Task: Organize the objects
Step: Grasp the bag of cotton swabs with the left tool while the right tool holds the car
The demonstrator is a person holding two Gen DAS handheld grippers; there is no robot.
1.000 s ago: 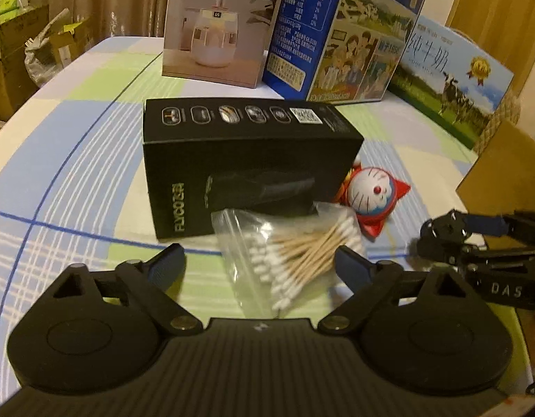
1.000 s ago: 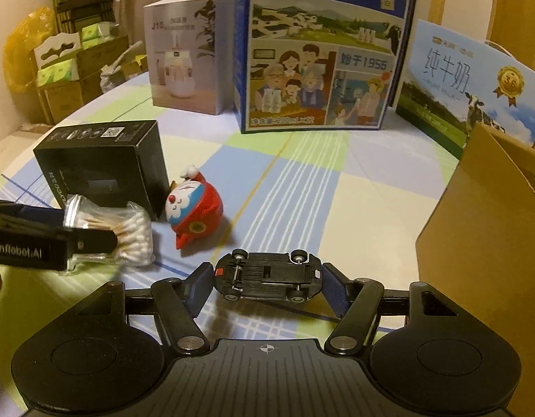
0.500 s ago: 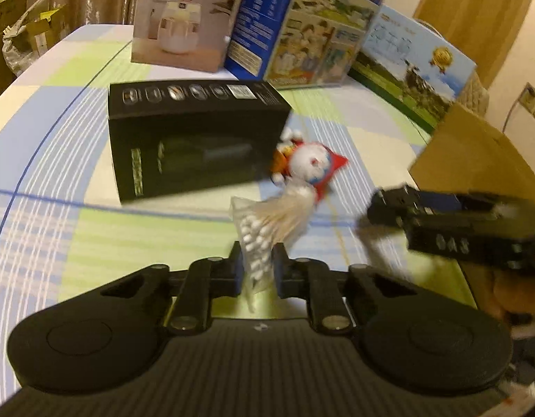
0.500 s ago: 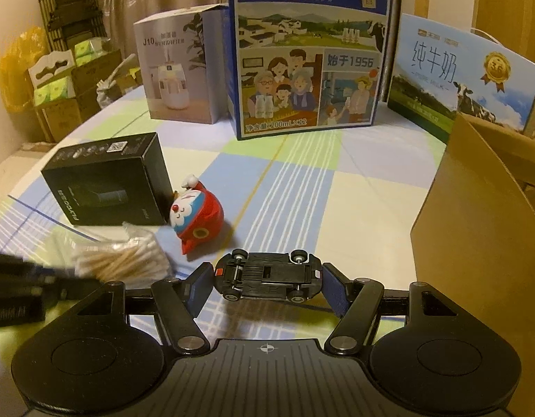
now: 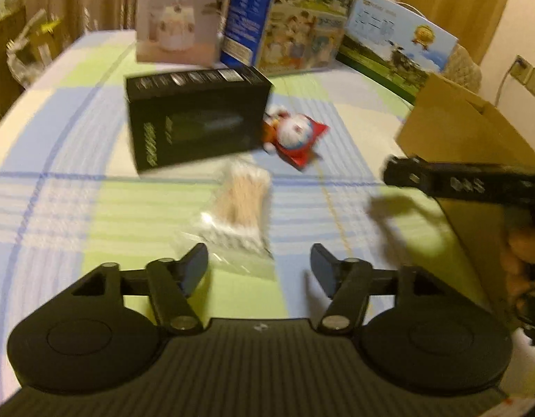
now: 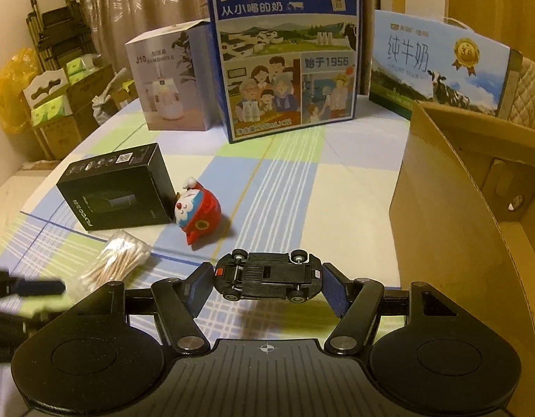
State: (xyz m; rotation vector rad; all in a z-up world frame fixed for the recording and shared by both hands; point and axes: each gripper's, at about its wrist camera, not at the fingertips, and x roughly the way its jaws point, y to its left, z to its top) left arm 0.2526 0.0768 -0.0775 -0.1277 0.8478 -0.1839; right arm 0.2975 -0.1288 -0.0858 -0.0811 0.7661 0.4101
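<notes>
A clear bag of cotton swabs (image 5: 237, 208) lies on the checked tablecloth just ahead of my left gripper (image 5: 259, 268), which is open and empty. The bag also shows in the right wrist view (image 6: 116, 260). My right gripper (image 6: 266, 283) is shut on a black toy car (image 6: 267, 274), held upside down above the cloth. A black box (image 5: 194, 118) and a red Doraemon toy (image 5: 295, 135) lie side by side behind the bag. An open cardboard box (image 6: 468, 187) stands at the right.
A humidifier box (image 6: 170, 80), a tall blue milk carton (image 6: 284, 52) and a flat milk box (image 6: 437, 66) stand along the table's far edge. The right gripper's arm (image 5: 468, 180) crosses in front of the cardboard box (image 5: 458, 121). Clutter stands beyond the left table edge.
My left gripper closed on the swab bag, shifted it right, then opened and let it go on the cloth. My right gripper rose a little, still holding the car.
</notes>
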